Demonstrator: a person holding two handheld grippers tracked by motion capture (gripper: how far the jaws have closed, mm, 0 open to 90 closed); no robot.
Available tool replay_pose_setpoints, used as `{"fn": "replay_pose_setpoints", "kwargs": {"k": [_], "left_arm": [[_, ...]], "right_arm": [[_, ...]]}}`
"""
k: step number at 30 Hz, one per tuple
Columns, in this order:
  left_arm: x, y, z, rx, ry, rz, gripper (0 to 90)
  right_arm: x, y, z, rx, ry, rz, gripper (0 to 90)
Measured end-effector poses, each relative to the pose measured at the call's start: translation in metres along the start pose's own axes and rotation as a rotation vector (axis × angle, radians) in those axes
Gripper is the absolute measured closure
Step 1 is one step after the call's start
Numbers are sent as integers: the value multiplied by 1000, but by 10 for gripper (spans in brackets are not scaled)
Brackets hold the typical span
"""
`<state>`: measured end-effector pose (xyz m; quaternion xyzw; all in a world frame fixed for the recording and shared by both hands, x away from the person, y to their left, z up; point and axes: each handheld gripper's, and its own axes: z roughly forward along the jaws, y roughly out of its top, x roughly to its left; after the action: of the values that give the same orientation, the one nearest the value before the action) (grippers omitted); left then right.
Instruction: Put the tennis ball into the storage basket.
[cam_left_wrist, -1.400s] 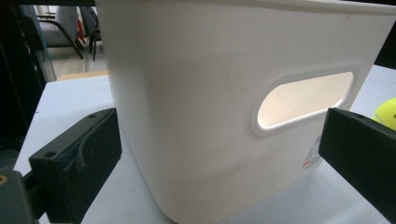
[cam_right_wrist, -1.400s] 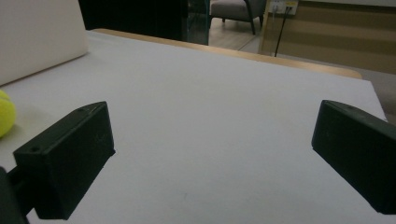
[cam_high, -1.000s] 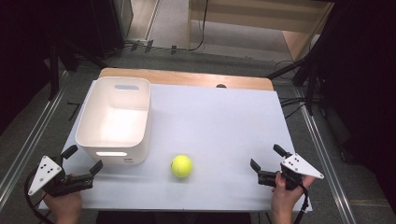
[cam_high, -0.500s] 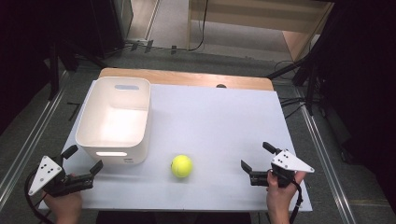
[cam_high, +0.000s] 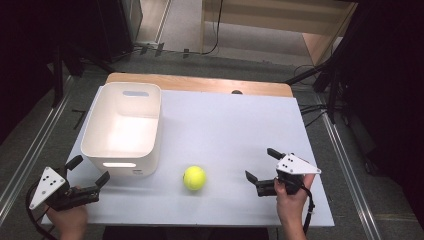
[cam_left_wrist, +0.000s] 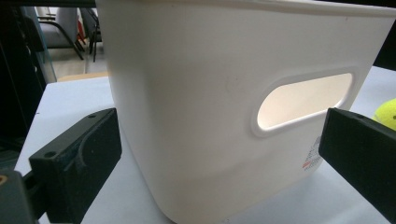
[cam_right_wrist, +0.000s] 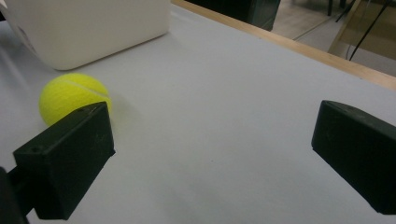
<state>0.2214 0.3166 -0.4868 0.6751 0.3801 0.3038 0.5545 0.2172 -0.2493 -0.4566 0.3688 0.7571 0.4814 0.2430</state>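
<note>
Tennis ball (cam_high: 194, 177) rests on the desk (cam_high: 235, 130), just right of the white bin (cam_high: 123, 128). Left hand-held gripper (cam_high: 87, 176) sits low at the bin's near corner, jaws wide. Right hand-held gripper (cam_high: 261, 165) points leftward at the ball, jaws wide, empty.

Bare table (cam_high: 235, 125) lies between right gripper (cam_high: 260, 165) and ball (cam_high: 194, 177); the bin (cam_high: 122, 127) apparently crowds the left.

bin (cam_high: 122, 129) at table's (cam_high: 225, 120) left, ball (cam_high: 194, 177) near its front right corner, left gripper (cam_high: 86, 176) before bin, right gripper (cam_high: 262, 167) right of ball
</note>
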Motion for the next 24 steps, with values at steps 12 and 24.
{"fn": "replay_pose_setpoints", "kwargs": {"k": [12, 24], "left_arm": [[0, 0, 0, 3, 1, 1, 0], [0, 0, 0, -1, 1, -4, 0]], "right_arm": [[12, 14, 18, 61, 73, -40, 0], [26, 28, 35, 94, 136, -83, 0]]}}
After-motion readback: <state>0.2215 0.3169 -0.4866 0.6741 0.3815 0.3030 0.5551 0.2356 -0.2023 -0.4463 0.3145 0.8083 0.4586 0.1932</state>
